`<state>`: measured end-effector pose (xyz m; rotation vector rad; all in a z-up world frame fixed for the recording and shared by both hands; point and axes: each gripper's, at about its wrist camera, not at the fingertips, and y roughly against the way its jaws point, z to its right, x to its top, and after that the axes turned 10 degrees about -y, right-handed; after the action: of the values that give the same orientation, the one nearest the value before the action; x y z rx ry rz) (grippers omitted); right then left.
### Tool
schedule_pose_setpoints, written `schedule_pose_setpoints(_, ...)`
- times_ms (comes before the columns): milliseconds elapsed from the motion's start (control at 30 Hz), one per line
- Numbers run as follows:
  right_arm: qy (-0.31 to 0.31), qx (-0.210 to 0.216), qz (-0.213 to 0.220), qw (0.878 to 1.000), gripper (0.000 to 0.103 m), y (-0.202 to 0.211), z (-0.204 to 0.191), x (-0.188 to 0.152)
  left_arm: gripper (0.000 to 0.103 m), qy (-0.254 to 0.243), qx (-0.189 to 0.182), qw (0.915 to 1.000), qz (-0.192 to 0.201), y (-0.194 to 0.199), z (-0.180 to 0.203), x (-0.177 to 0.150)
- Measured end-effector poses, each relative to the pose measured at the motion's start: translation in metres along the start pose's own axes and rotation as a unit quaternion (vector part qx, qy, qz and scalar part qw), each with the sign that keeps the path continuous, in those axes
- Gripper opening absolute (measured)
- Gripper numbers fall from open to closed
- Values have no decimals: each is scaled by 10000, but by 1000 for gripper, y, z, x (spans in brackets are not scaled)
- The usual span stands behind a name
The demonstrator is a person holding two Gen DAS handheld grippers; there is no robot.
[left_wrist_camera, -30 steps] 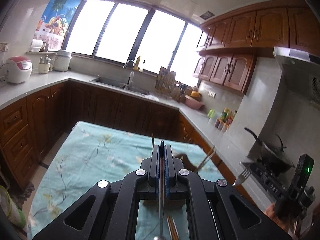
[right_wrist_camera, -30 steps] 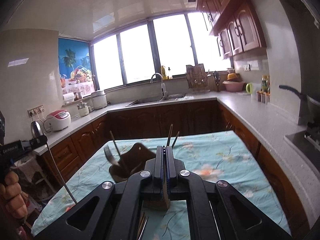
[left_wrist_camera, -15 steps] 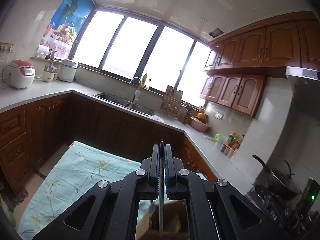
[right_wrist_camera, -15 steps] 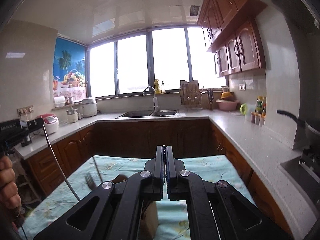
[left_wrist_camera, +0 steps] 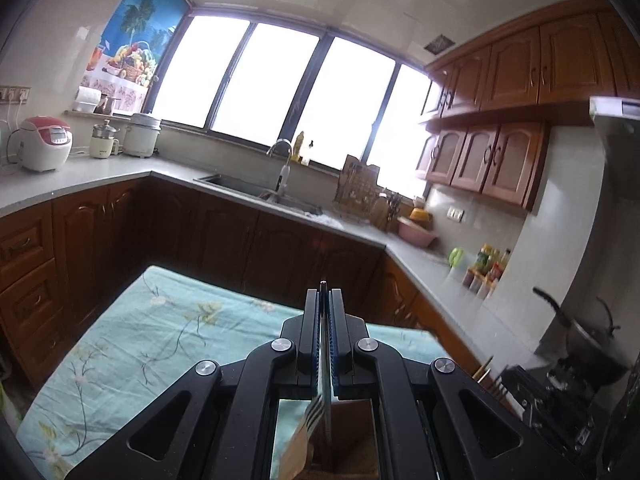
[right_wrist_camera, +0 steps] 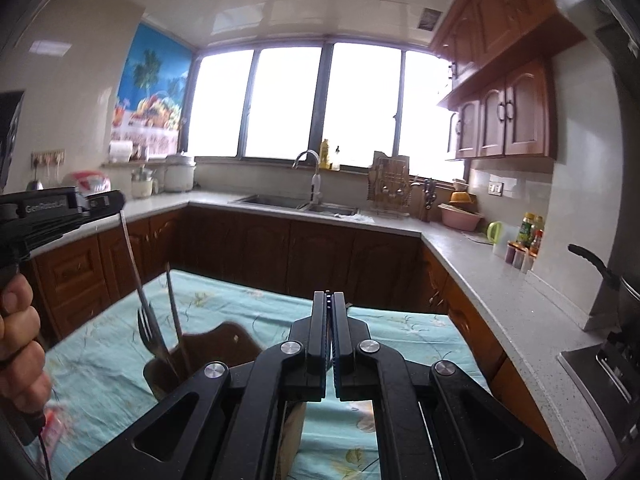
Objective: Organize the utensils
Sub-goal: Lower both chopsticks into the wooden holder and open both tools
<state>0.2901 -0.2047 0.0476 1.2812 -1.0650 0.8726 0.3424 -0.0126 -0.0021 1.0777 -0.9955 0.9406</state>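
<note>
My left gripper (left_wrist_camera: 325, 294) is shut on a thin metal utensil handle (left_wrist_camera: 327, 396) that hangs down between the fingers. In the right wrist view the left gripper (right_wrist_camera: 106, 200) shows at far left, with that handle dropping into a dark brown utensil holder (right_wrist_camera: 224, 340). A metal fork (right_wrist_camera: 149, 330) stands tines up in the holder; it also shows in the left wrist view (left_wrist_camera: 314, 414). My right gripper (right_wrist_camera: 329, 296) is shut on a thin flat piece between its pads, with a light wooden piece (right_wrist_camera: 294, 424) below it.
The table carries a teal flowered cloth (left_wrist_camera: 132, 340). Brown cabinets and a grey counter (right_wrist_camera: 492, 276) with sink (right_wrist_camera: 296, 202) run around it. A stove with a pan (left_wrist_camera: 588, 340) stands at right. Chopstick tips (left_wrist_camera: 482, 368) poke up at the table's right edge.
Both grippers dipped toward the table and came back up a little. The left gripper's utensil now reaches down into the brown holder beside the fork. Both stay shut.
</note>
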Motion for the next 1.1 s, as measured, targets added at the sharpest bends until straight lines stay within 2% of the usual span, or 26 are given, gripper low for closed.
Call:
schedule_pose_setpoints(200, 161, 82, -246, 9995, 2, -14, -12, -16, 3, -123, -40, 9997, -205, -11, -1, -2)
schedule_pose_setpoints(467, -214, 241, -723, 9969, 2, -34, 1, -32, 4, -333, -203, 9978, -528, -8, -14, 5)
schedule_pose_setpoints(833, -493, 409, -839, 9944, 4, -38, 7, -36, 4, -448, -248, 9970, -579, -9, -21, 25)
schedule_pose_setpoints(967, -554, 444, -844, 9939, 4, -39, 9, -35, 4, -436, -271, 9966, -642, -11, -21, 19)
schedule_pose_setpoints(1067, -584, 453, -806, 9940, 8, -36, 10, -34, 7, -420, -262, 9965, -677, -11, -18, 19)
schedule_pose_setpoints(1100, -594, 443, -792, 9941, 16, -36, 10, -33, 7, -404, -278, 9964, -699, -11, -19, 20)
